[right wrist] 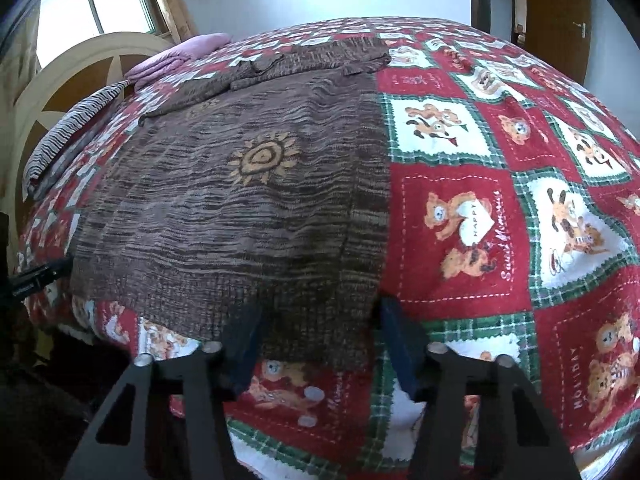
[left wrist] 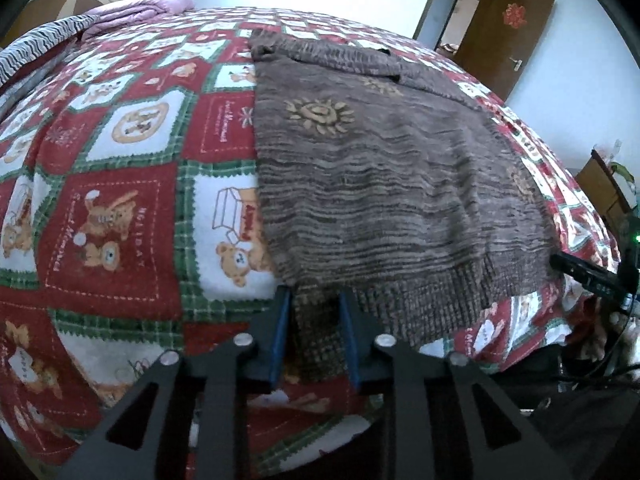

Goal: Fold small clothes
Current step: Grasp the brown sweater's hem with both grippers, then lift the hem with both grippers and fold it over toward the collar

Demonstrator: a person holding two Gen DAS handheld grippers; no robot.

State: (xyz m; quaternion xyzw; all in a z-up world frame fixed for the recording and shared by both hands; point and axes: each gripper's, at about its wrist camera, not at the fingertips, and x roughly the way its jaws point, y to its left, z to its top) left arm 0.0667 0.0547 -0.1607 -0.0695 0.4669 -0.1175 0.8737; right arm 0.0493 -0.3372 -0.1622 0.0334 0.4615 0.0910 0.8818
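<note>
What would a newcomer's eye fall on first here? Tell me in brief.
First the brown sweater, spread flat on the bed with tan sun motifs across its knit. Under it lies the loud red, white and green teddy-bear blanket, covering the whole bed. At the near hem, the left gripper has one corner between its blue fingers, and the right gripper straddles the other corner.
</note>
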